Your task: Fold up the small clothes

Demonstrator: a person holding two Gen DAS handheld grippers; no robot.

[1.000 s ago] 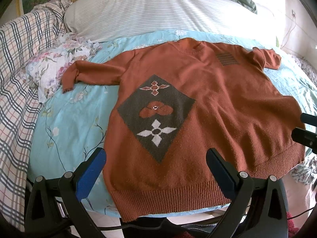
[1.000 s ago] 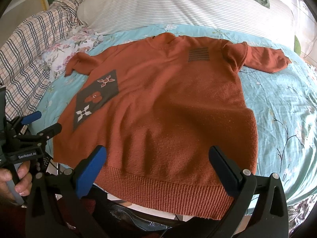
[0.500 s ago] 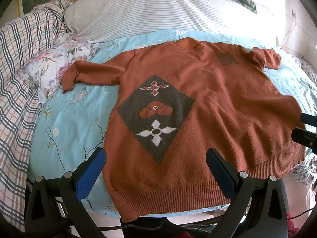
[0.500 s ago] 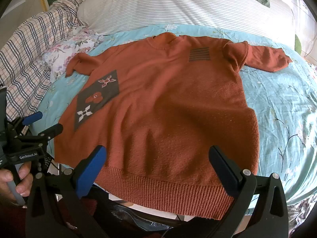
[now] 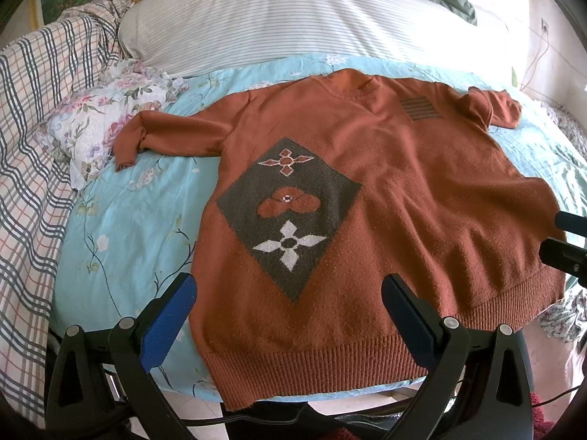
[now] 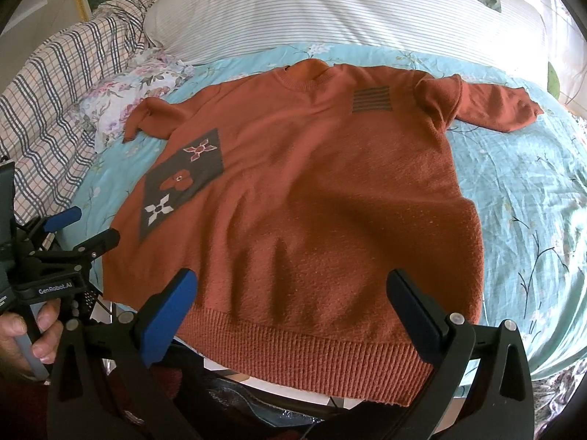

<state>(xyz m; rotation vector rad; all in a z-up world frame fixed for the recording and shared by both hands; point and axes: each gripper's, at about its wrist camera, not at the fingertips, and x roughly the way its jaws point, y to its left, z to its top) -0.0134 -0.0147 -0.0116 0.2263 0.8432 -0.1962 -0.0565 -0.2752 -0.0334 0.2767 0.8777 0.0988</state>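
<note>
A rust-orange knit sweater [image 5: 385, 190] lies face up and spread flat on the light blue floral sheet, sleeves out to both sides, its ribbed hem hanging over the near bed edge. It has a dark diamond patch with flowers [image 5: 288, 212] and also shows in the right wrist view [image 6: 312, 201]. My left gripper [image 5: 288, 297] is open above the hem at the sweater's left half and holds nothing. My right gripper [image 6: 293, 293] is open above the hem at the right half and holds nothing.
A striped pillow [image 5: 293, 18] lies behind the sweater. A plaid blanket [image 5: 33, 146] and a floral cloth [image 5: 95, 128] lie at the left. The blue sheet [image 6: 532, 201] shows at the right. The left gripper appears at the left edge of the right wrist view [image 6: 77, 227].
Both grippers have shifted very slightly. The sweater has not moved.
</note>
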